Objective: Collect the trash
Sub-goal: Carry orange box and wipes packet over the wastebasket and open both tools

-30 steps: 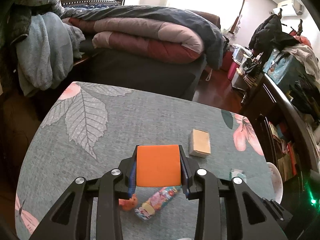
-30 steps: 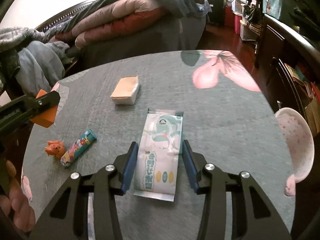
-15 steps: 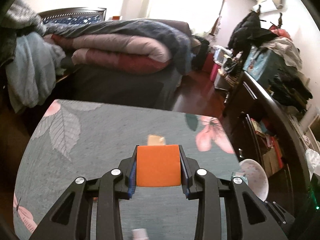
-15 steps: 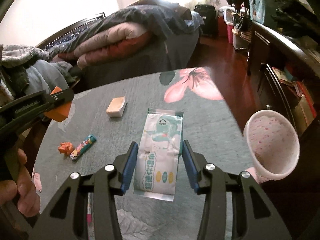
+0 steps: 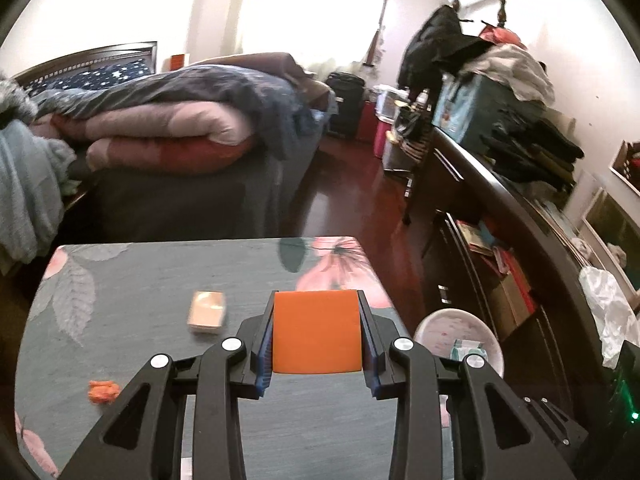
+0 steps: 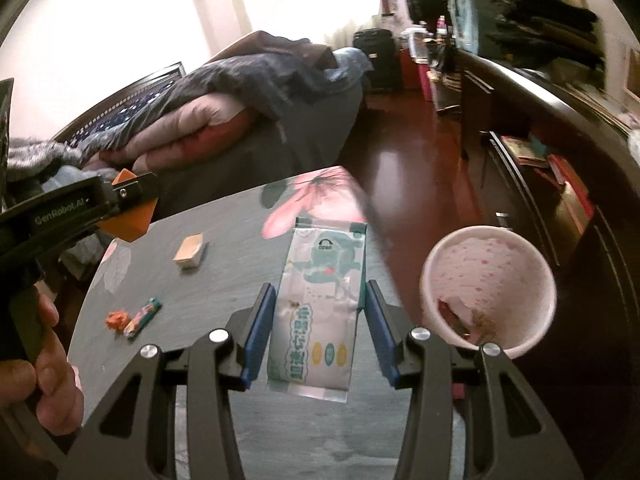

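My left gripper (image 5: pixel 316 334) is shut on an orange block (image 5: pixel 315 331) and holds it above the table; it also shows in the right wrist view (image 6: pixel 132 204). My right gripper (image 6: pixel 318 330) is shut on a wet-wipes packet (image 6: pixel 320 300) and holds it above the table's right side, next to a pink bin (image 6: pixel 490 284). The bin (image 5: pixel 444 328) stands beside the table's right edge and holds some scraps. On the table lie a tan block (image 5: pixel 206 312), an orange scrap (image 5: pixel 103 391) and a colourful wrapper (image 6: pixel 143 317).
The table (image 5: pixel 160 272) has a grey cloth with leaves and pink flowers. A bed with piled quilts (image 5: pixel 168 128) stands beyond it. A dark cabinet (image 5: pixel 500 240) with clutter runs along the right. Red wood floor (image 5: pixel 360 200) lies between.
Both grippers have risen and swung to the right with their loads. The pink bin now sits closer to the right gripper. The table looks smaller and further below.
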Motion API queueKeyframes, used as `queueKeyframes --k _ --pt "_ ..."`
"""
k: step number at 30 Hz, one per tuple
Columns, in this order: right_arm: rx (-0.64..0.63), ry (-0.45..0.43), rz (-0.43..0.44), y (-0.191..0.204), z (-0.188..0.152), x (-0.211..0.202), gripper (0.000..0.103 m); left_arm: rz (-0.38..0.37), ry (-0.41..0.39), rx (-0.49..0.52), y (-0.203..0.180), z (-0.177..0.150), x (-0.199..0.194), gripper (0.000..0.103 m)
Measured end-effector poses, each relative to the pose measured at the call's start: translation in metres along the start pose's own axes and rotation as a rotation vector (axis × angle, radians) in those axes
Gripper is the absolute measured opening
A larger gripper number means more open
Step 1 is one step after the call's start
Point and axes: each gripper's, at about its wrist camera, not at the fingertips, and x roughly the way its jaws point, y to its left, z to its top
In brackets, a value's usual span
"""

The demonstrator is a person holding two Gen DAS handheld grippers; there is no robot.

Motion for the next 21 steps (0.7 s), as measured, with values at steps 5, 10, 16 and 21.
queueKeyframes --k 5,10,16,21 --pt "0.057 -0.014 -0.043 -0.039 0.001 -0.007 0.046 -0.035 0.009 0.051 -0.034 0.001 0.010 0.035" --pt "0.109 -0.026 -0.087 -0.075 0.001 -0.012 0.046 -0.086 0.028 0.105 -0.074 0.000 0.025 0.035" --pt "0.159 -0.030 -0.142 -0.114 0.002 -0.013 0.046 -0.140 0.048 0.154 -0.113 -0.002 0.043 0.035" --pt "0.200 -0.026 -0.182 -0.141 0.000 -0.005 0.046 -0.183 0.068 0.199 -0.147 -0.004 0.064 0.035"
